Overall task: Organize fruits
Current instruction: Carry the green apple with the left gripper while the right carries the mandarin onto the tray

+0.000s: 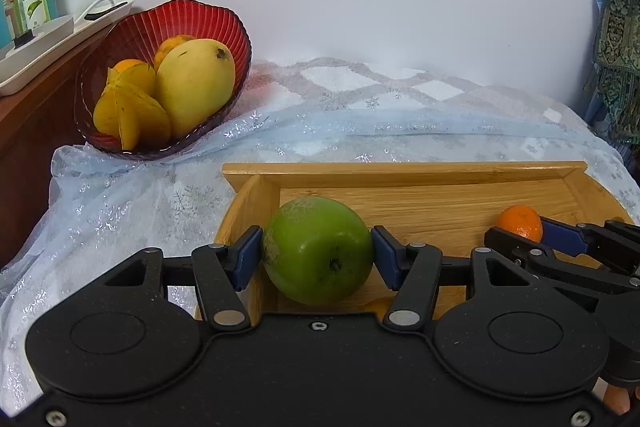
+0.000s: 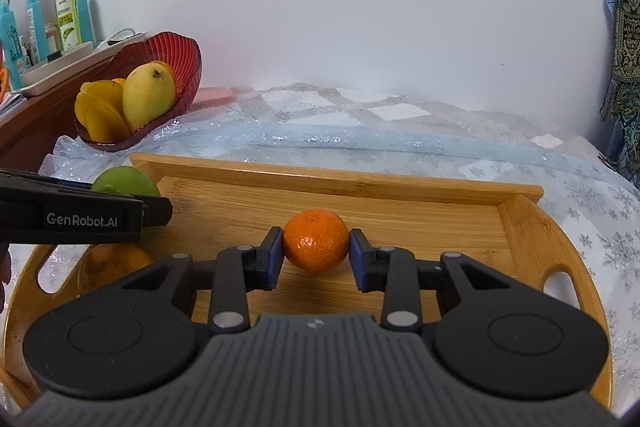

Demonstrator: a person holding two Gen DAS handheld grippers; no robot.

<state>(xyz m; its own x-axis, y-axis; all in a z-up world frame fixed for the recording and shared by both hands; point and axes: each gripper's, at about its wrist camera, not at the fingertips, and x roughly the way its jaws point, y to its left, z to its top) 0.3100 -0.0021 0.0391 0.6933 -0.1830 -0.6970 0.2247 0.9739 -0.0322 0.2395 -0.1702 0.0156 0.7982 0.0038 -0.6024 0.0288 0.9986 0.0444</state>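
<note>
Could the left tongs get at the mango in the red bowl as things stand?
Probably not yet: the left tongs are shut on the green apple. The mango itself lies uncovered in the red bowl.

The left gripper (image 1: 318,257) clamped a green apple (image 1: 318,251) over the wooden tray (image 1: 400,175); a red bowl (image 1: 236,27) sat at ten o'clock.

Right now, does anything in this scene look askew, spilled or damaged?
The red bowl leans, tipped toward the camera, propped against the wooden cabinet, with the mango and starfruit piled at its low side. Nothing has spilled; the green apple and mandarin look intact.
</note>
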